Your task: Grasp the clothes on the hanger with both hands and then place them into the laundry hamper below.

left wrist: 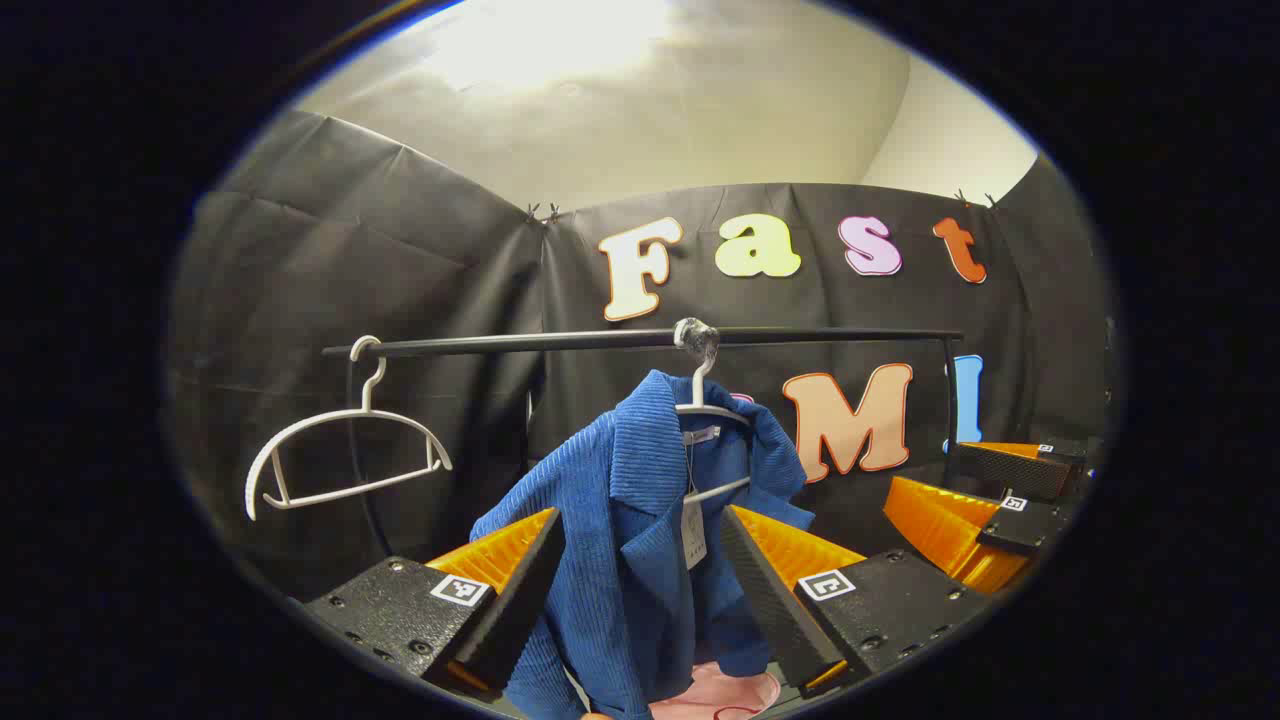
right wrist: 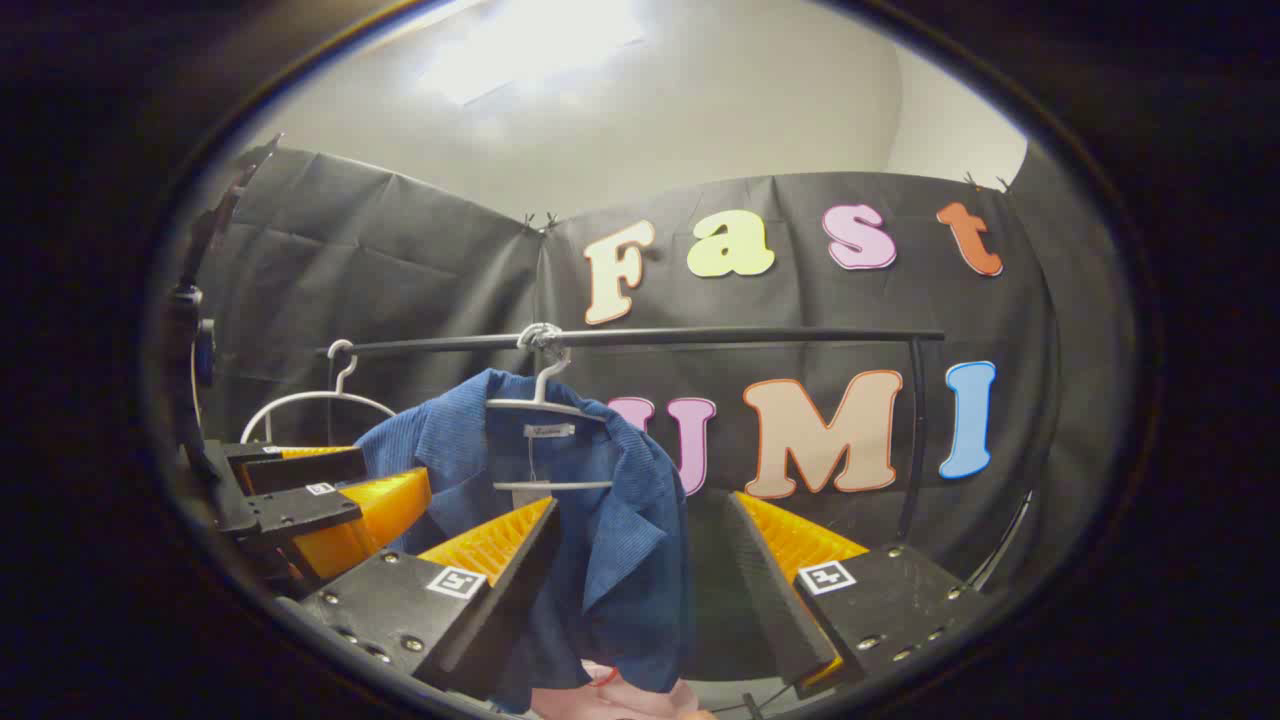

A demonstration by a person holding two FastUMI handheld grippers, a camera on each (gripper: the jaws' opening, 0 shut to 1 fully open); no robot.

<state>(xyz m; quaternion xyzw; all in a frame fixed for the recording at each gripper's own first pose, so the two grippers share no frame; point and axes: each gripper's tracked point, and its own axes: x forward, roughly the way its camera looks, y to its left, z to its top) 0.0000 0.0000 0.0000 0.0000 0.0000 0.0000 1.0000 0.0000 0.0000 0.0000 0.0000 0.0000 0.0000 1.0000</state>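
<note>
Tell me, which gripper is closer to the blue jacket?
Left, probably. The left gripper has the blue jacket hanging between its open fingers; the right gripper has only the jacket's edge in its gap.

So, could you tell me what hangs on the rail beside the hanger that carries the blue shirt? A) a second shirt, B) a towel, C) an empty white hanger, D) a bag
C: on the black rail, off to one side of the blue shirt on its own hanger, an empty white hanger hangs with nothing draped over it.
</note>
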